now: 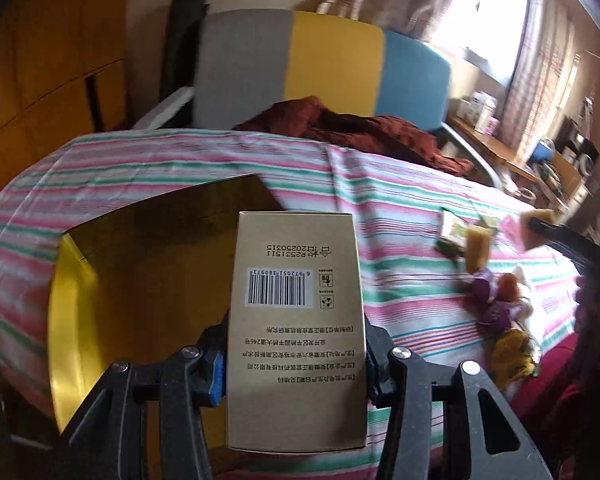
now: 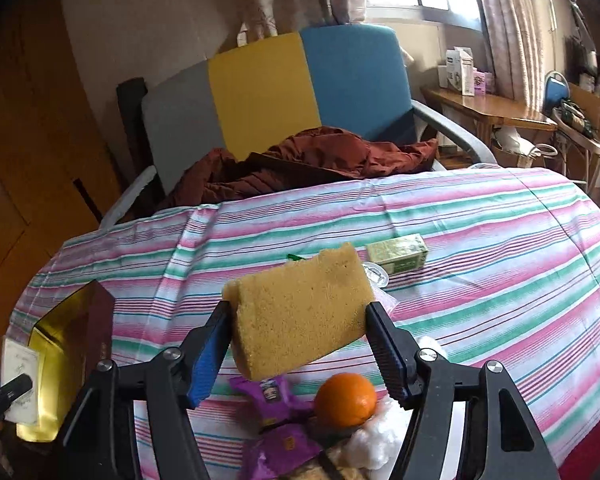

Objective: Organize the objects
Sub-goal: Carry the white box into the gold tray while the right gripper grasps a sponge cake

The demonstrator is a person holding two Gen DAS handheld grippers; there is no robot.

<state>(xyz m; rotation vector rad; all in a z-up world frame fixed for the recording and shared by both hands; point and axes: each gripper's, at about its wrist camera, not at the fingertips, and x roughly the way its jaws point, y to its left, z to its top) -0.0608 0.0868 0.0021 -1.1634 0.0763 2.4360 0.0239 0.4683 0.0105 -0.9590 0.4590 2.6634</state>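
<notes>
My left gripper (image 1: 296,348) is shut on a tan carton with a barcode (image 1: 296,280), held upright over the striped tablecloth (image 1: 400,208). Just left of and behind the carton lies an open gold-lined box (image 1: 66,320). In the right wrist view my right gripper (image 2: 298,320) is shut on a yellow sponge (image 2: 300,312), held tilted above the cloth. Below the sponge lie an orange (image 2: 345,400) and purple snack wrappers (image 2: 272,396). A small green carton (image 2: 398,256) lies farther back. The gold-lined box (image 2: 68,356) shows at the left edge of that view.
Behind the table stands a grey, yellow and blue chair (image 2: 268,92) with a red-brown jacket (image 2: 300,160) on its seat. A wooden desk (image 2: 492,108) with small boxes stands at the right under the window. Crumpled white plastic (image 2: 372,440) lies by the orange.
</notes>
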